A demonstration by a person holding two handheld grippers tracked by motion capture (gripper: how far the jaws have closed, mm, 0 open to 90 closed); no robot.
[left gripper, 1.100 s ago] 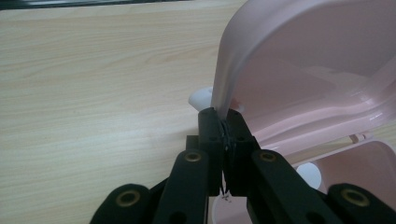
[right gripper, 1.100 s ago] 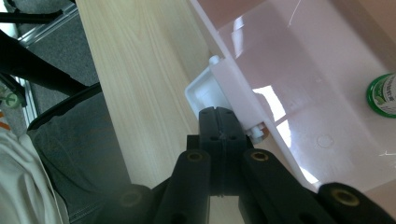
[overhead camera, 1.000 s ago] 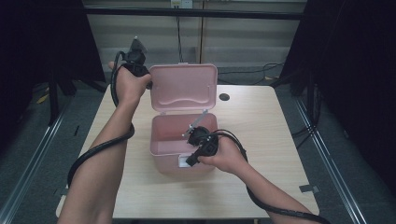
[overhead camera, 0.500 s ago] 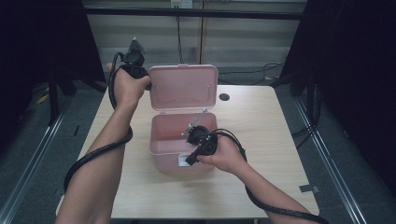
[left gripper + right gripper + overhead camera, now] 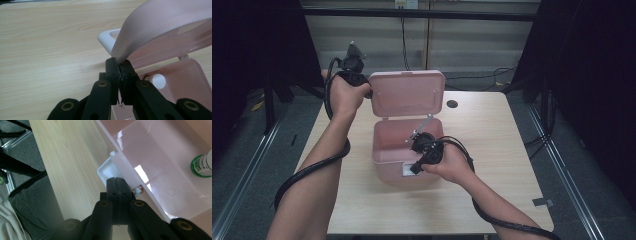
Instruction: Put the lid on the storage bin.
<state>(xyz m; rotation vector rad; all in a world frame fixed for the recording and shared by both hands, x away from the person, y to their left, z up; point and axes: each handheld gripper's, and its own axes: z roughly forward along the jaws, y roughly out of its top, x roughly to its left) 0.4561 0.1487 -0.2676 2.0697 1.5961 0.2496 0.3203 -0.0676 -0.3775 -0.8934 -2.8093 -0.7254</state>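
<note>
- Left claw is pinched shut on the side edge of the pink lid; in the left gripper view the jaws are closed on the curved rim of the lid, with the white latch just beyond them
- Right claw is closed on the front wall of the pink box; in the right gripper view the jaws meet on the thin front rim of the box, beside the white catch
- the box sits near the middle of the worktop, lid raised and standing roughly upright behind the open body; a green-capped bottle lies inside on the floor of the box
- the box looks like light, thin moulded plastic; stiff enough to keep its shape, yet likely to flex at the rim and to slide on the smooth wood if it is not pinned
- the surface looks glossy, so a grip on a bare wall could slip; the rim edges and the latch area give the surest hold, as both claws now use
- the hinge is probably the weak point; the lid is best moved along its own arc, not twisted
- the left forearm reaches up the left side of the worktop, hand raised at lid height
- the right forearm comes in from the lower right, hand low at the front of the box, claw pointing down at the wall.
</note>
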